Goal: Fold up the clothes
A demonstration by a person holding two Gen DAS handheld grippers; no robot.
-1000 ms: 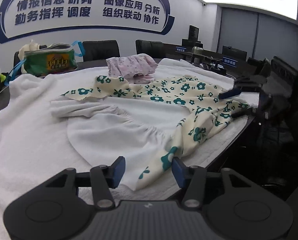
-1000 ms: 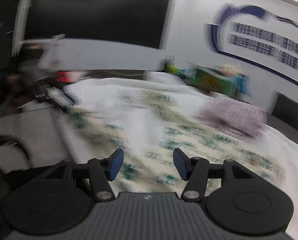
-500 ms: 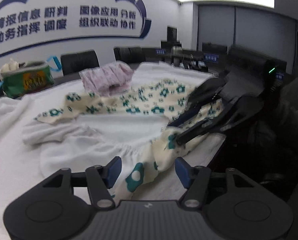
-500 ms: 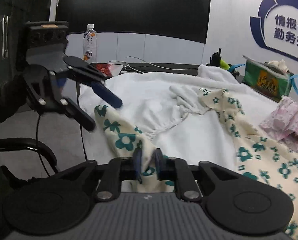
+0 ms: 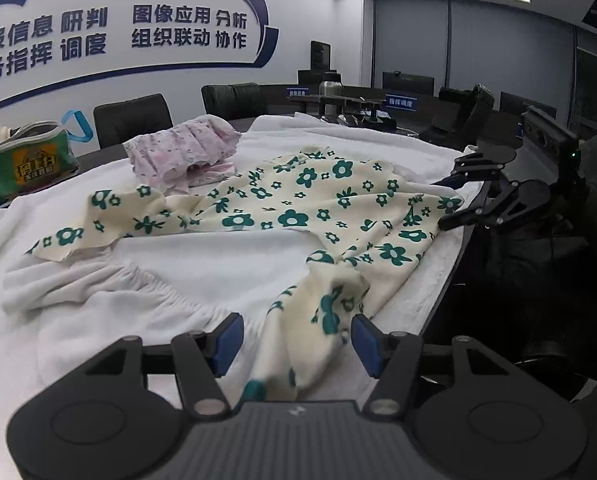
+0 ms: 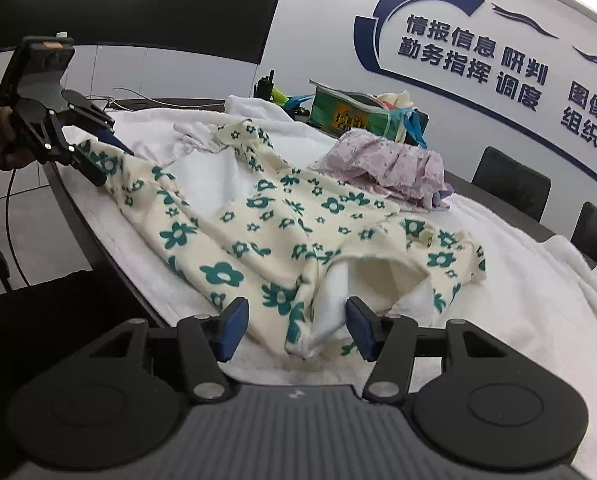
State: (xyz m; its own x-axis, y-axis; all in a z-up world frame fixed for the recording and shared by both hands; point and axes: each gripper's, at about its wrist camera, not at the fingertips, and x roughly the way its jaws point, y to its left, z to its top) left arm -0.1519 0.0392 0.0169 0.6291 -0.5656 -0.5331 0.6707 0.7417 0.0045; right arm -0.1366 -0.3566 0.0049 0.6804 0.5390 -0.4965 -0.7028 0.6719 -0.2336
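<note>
Step, as judged: taking hold of the dress (image 5: 298,216) at its two near corners, before the first fold. Left gripper (image 5: 296,338) spread, a floral sleeve or corner of cloth lying between its pads (image 5: 228,336), not pinched. Right gripper (image 6: 296,326) likewise spread, straddling a bunched hem with white lining showing. Next move probably calls for both to close on cloth, then lift evenly. Dress: thin cream knit, green flower print, limp, creased, with a gathered white panel. Under it a napped white towel (image 5: 398,136). Beyond the dress, a folded pink garment (image 6: 382,160).
</note>
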